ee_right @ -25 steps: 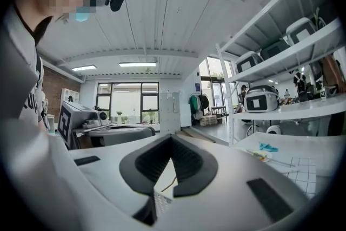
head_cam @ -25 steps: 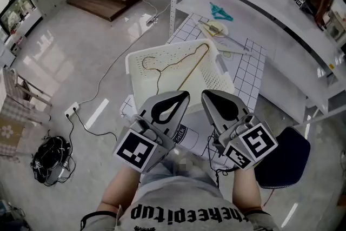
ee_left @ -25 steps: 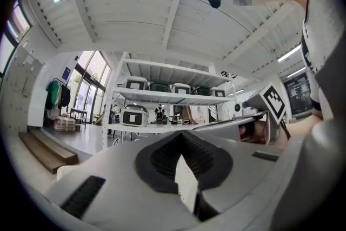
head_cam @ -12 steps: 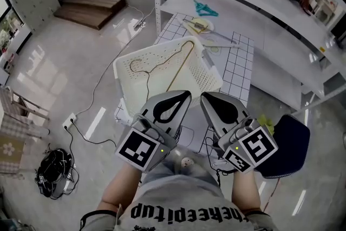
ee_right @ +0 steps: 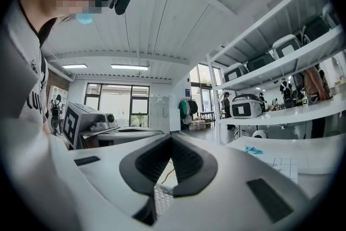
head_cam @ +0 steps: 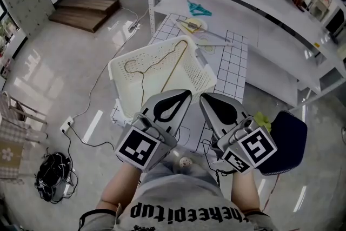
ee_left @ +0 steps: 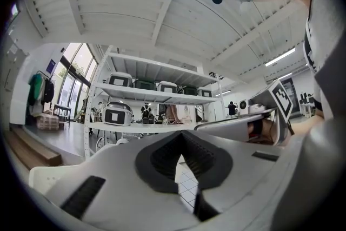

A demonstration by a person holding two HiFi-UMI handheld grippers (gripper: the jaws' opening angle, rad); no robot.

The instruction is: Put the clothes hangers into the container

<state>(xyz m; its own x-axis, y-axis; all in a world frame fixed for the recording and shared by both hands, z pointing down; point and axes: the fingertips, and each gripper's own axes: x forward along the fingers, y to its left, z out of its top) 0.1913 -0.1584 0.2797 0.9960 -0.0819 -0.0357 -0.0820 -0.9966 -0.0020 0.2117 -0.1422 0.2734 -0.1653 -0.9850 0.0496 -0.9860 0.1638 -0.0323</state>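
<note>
A white perforated container (head_cam: 201,79) sits on the checked mat, and a thin wood-coloured hanger (head_cam: 175,65) lies inside it. A teal hanger (head_cam: 198,8) lies on the low white shelf, and is also seen in the right gripper view as the teal hanger (ee_right: 253,150). More pale hangers (head_cam: 194,25) lie at the mat's far end. My left gripper (head_cam: 187,94) and right gripper (head_cam: 203,98) are side by side close to my body, just short of the container's near edge. Both are shut and hold nothing. The left gripper (ee_left: 183,134) and right gripper (ee_right: 171,140) point at the shelving.
White shelving (head_cam: 281,13) with boxes runs along the right and far side. A dark blue stool (head_cam: 286,140) stands at my right. Cables (head_cam: 89,111) and a black bag (head_cam: 51,175) lie on the floor at left, and a wooden step (head_cam: 84,11) sits at far left.
The container, mat and shelf have drifted left and up in the head view. Both grippers stay shut in the same spot by my body.
</note>
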